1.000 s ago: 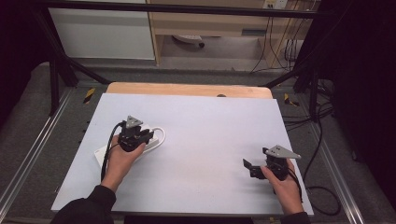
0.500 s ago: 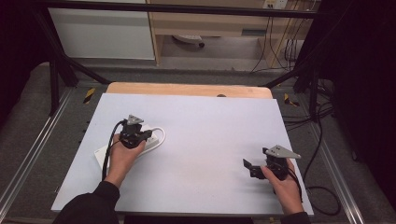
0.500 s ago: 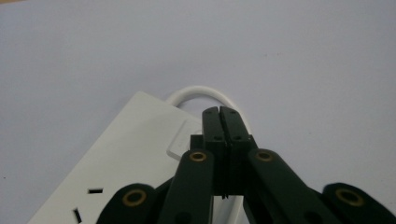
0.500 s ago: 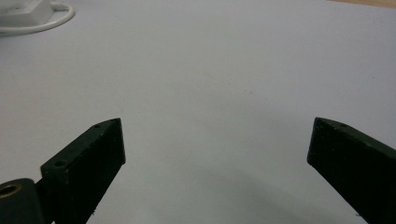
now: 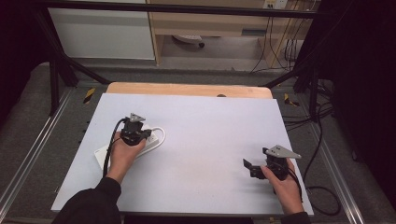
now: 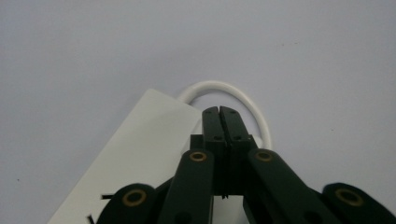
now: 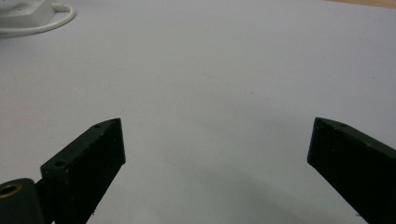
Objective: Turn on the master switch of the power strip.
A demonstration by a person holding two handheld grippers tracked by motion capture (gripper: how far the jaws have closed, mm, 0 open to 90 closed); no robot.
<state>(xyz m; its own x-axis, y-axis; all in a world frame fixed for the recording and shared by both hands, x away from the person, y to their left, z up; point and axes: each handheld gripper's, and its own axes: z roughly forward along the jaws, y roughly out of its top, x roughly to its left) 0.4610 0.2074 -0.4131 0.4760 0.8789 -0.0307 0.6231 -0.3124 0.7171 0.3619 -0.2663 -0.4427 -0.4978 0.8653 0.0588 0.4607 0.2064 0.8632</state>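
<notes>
The right tongs (image 5: 249, 167) rest nearest the person, jaws wide apart over bare counter (image 5: 210, 135), well apart from the white power strip (image 5: 103, 154). The left tongs (image 6: 219, 112) sit pressed together over the strip's end, by its looped white cord (image 6: 243, 95).

1. The power strip (image 5: 105, 151) lies on the tabletop (image 5: 205, 126), in its left half, near the left edge.
2. The cord loop (image 5: 159, 136) lies on the tabletop at the far end of the power strip, touching it.
3. The left hand-held gripper (image 5: 134, 135) sits over the far end of the power strip, jaws pressed together above it.
4. The right hand-held gripper (image 5: 250, 168) is well apart to the right of the power strip, nearer the front edge, jaws spread over bare tabletop.
</notes>
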